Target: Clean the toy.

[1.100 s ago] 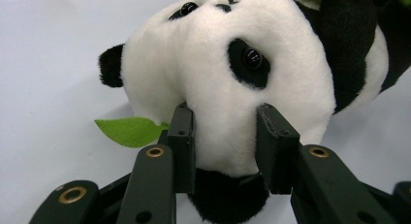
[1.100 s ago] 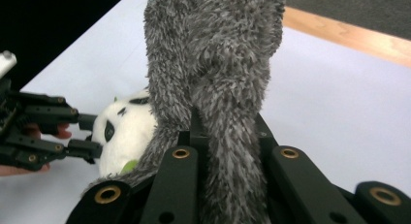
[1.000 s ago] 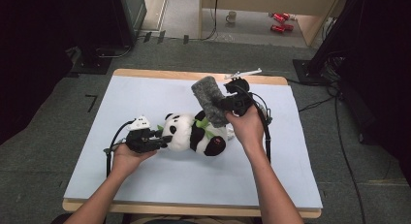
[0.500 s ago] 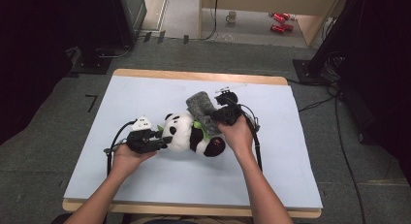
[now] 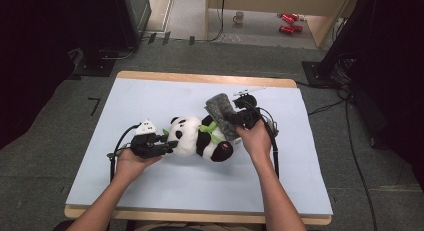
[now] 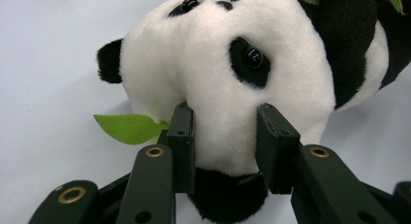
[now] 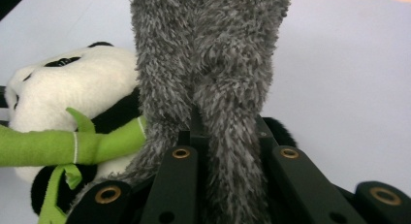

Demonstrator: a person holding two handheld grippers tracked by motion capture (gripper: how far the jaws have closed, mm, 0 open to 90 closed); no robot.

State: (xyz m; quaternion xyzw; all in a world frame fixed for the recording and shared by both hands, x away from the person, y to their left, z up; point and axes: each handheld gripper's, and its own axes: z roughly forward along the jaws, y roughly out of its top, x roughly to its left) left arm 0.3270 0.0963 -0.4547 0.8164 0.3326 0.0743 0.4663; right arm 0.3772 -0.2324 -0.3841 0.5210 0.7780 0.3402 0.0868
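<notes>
High view: fixed overhead, person's side, faces forward-down, far, whole bench (image 5: 150, 91) in frame. Left gripper view: rides left claw (image 6: 225, 146), very close on panda (image 6: 218, 64) head. Right gripper view: rides right claw (image 7: 228, 151), close on grey cloth (image 7: 208, 54); panda at 9 o'clock. All three share panda.

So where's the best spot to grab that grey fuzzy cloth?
Probably at the bunched end of the cloth, coming from the panda's feet side. There the pile gathers into a narrow fold that fits between the jaws, as the right claw grips it now.
</notes>
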